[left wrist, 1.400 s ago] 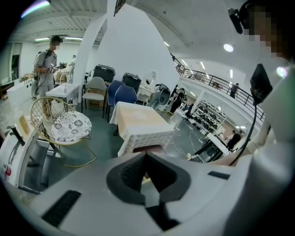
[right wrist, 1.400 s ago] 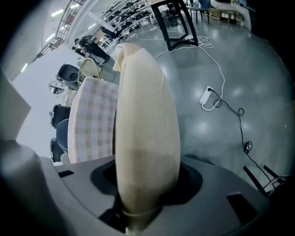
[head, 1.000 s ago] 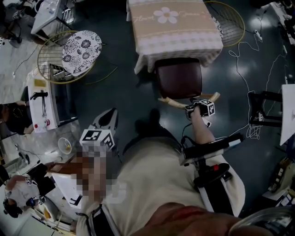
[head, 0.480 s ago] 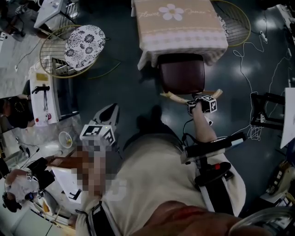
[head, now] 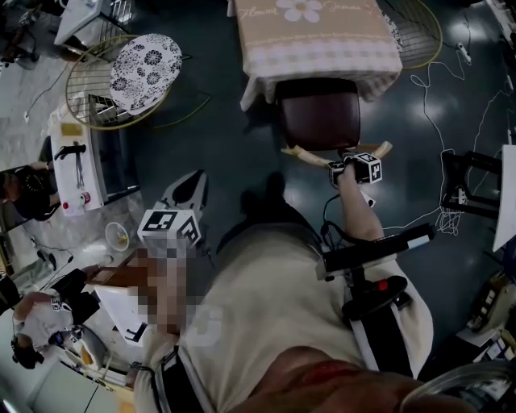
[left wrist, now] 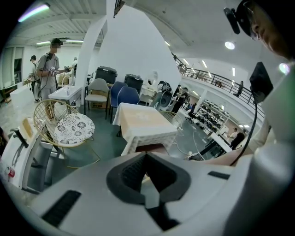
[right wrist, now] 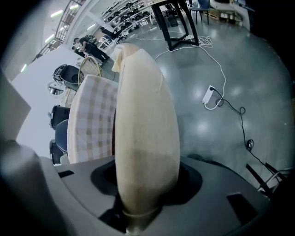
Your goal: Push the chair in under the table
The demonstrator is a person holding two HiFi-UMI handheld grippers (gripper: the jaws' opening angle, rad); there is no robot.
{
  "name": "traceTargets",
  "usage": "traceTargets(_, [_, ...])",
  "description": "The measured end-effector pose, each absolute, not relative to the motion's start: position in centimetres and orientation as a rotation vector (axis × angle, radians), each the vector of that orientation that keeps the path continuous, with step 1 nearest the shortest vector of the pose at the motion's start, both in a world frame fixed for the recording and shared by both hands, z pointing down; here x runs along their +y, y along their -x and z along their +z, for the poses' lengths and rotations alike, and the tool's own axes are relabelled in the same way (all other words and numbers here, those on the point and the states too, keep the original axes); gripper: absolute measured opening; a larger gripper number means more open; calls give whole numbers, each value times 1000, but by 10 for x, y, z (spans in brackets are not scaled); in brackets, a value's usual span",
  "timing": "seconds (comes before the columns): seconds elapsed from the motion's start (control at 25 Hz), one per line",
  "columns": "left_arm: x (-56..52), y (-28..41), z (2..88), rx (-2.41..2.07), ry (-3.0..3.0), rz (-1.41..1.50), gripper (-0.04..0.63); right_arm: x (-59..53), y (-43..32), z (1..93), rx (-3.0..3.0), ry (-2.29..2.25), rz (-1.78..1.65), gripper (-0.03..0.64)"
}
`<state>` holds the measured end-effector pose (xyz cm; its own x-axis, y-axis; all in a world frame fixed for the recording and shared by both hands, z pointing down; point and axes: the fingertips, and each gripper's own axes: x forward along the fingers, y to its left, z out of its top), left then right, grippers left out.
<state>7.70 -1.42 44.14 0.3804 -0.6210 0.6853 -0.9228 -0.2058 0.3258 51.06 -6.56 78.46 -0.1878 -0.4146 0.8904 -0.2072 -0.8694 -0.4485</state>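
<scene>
The chair's dark red seat (head: 318, 121) pokes out from the near edge of the table (head: 318, 32), which wears a beige checked cloth. My right gripper (head: 347, 165) is shut on the chair's pale wooden backrest (head: 302, 153) near its right end. In the right gripper view the backrest (right wrist: 145, 133) fills the space between the jaws, with the checked cloth (right wrist: 92, 120) just behind it. My left gripper (head: 185, 189) hangs at the left, well away from the chair, its jaws shut with nothing in them. The left gripper view shows the table (left wrist: 143, 122) and the seat (left wrist: 150, 148) beyond the closed jaws.
A wire chair with a floral cushion (head: 143, 73) stands left of the table, and another wire chair (head: 419, 24) at the table's right. Cables (head: 435, 97) and a black frame (head: 472, 185) lie on the floor at the right. A white bench (head: 76, 169) is at the left.
My right gripper has shifted a little toward the table with the backrest in it. The left gripper has stayed where it was.
</scene>
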Motion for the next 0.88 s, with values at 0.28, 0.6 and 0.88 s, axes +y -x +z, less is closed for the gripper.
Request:
traceTargets(0.28, [-13,-73,443,-1331,-1924,539,6,-65,-512,786,711,1918,-2171,186])
traceTargets(0.6, [-13,-77,441,-1316,-1932,560,6,-71,-510,782,710,1912,-2175,186])
traceTargets(0.88, [-10,-73,440,-1325,-1925,561,6,-82,-506,781,726,1910,-2166,190])
